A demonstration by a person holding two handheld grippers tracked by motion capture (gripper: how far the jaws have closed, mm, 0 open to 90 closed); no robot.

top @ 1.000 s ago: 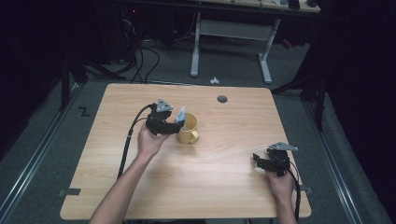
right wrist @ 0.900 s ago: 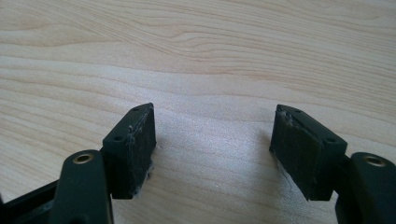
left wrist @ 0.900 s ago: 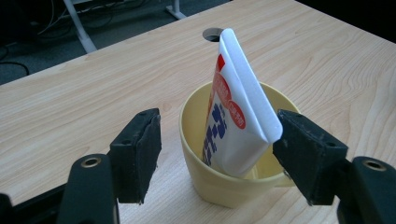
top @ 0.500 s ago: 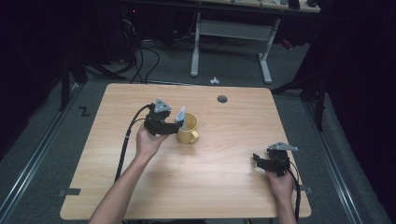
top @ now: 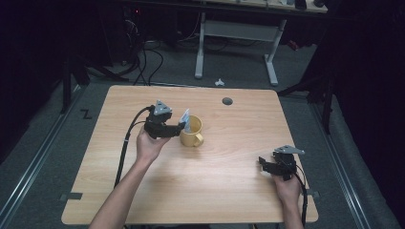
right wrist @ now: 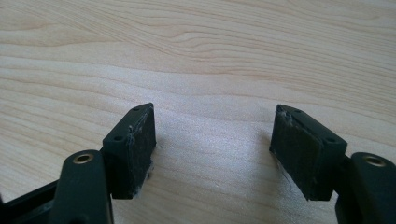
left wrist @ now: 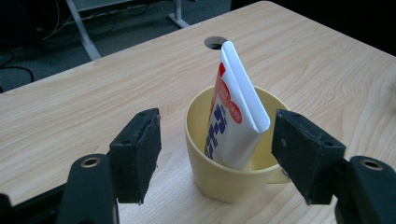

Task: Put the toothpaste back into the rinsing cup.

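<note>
A yellow mug [top: 192, 134] [left wrist: 224, 158] stands near the middle of the wooden table [top: 215, 191]. A white tube with red and blue print [left wrist: 233, 112] [top: 185, 119] leans inside it, flat crimped end up. My left gripper [top: 177, 128] [left wrist: 215, 154] sits just left of the mug, open, its jaws wide apart on either side of the mug and touching neither mug nor tube. Near the table's right front, my right gripper [top: 263, 164] [right wrist: 212, 149] rests open, with bare wood between its pads.
A round cable hole [top: 227, 101] [left wrist: 215, 42] lies in the table behind the mug. A white desk frame [top: 234, 33] stands on the grey floor beyond the far edge. A black cable [top: 125, 143] trails from the left gripper toward the front.
</note>
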